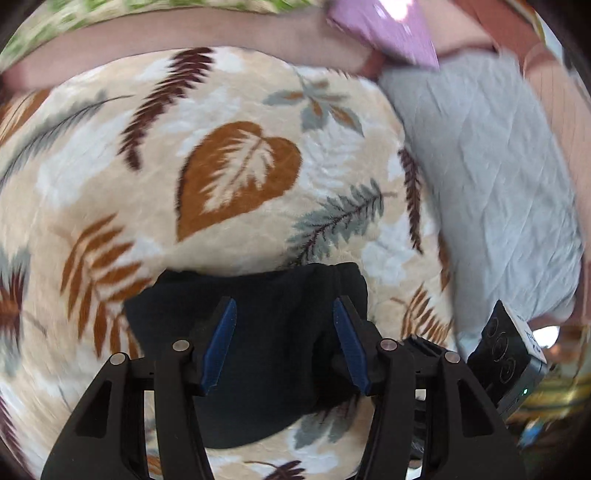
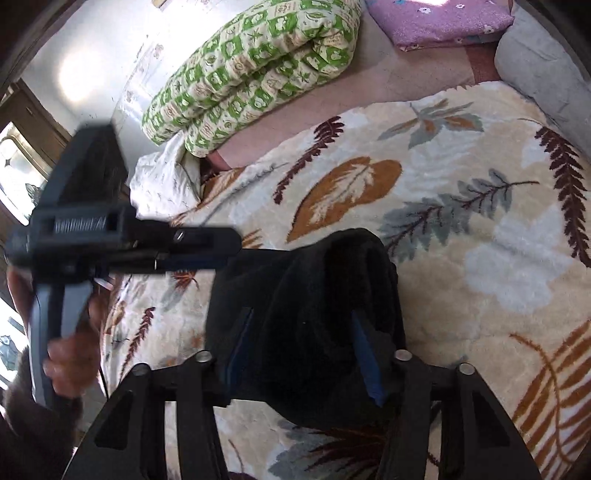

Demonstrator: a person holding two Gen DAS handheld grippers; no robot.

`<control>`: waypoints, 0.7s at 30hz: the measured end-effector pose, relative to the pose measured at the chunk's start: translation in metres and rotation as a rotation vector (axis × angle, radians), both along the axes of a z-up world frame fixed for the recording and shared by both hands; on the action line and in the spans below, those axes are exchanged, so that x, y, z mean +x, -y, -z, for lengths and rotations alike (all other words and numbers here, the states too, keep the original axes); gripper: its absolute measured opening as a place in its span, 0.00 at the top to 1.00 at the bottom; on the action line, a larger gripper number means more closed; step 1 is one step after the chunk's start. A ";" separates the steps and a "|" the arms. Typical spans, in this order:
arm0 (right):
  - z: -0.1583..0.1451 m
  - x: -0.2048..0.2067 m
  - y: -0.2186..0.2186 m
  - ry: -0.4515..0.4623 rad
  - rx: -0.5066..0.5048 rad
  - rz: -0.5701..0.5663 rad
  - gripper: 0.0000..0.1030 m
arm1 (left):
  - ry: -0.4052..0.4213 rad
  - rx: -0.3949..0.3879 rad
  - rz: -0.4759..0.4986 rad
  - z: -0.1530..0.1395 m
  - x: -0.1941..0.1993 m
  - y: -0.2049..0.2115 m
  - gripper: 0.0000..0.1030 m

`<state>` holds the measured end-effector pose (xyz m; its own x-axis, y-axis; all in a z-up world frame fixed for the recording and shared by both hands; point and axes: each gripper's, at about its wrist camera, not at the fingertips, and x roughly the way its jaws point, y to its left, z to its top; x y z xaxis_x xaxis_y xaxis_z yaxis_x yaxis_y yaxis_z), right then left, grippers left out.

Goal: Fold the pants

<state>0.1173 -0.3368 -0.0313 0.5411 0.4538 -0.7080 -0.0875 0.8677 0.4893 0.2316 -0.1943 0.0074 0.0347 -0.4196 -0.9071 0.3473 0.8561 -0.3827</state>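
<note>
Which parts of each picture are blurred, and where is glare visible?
Left wrist view: the edges smear with motion, the purple pillow shines with glare, the black pants stay fairly sharp. Right wrist view: the left gripper is blurred; bright glare sits on the wall.

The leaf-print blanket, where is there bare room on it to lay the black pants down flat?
Most of the leaf-print blanket is bare: the wide stretch from the black pants up to the big brown leaf, and rightward toward the grey quilt. It is crowded near the green patterned quilt, the purple pillow, and around the left gripper.
</note>
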 end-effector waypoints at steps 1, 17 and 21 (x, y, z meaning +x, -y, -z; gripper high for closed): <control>0.002 0.000 0.001 -0.003 -0.015 0.003 0.93 | 0.000 0.012 0.020 0.002 0.002 0.005 0.48; 0.019 -0.035 0.034 0.015 0.128 0.090 0.95 | 0.009 0.152 0.322 0.039 -0.003 0.069 0.69; 0.018 -0.032 0.033 0.031 0.091 0.099 0.95 | 0.119 0.270 0.299 0.047 -0.005 0.072 0.73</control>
<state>0.0853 -0.3693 -0.0496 0.6073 0.4587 -0.6487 -0.0198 0.8250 0.5648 0.2264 -0.2665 -0.0398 0.0584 -0.1750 -0.9828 0.6239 0.7749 -0.1009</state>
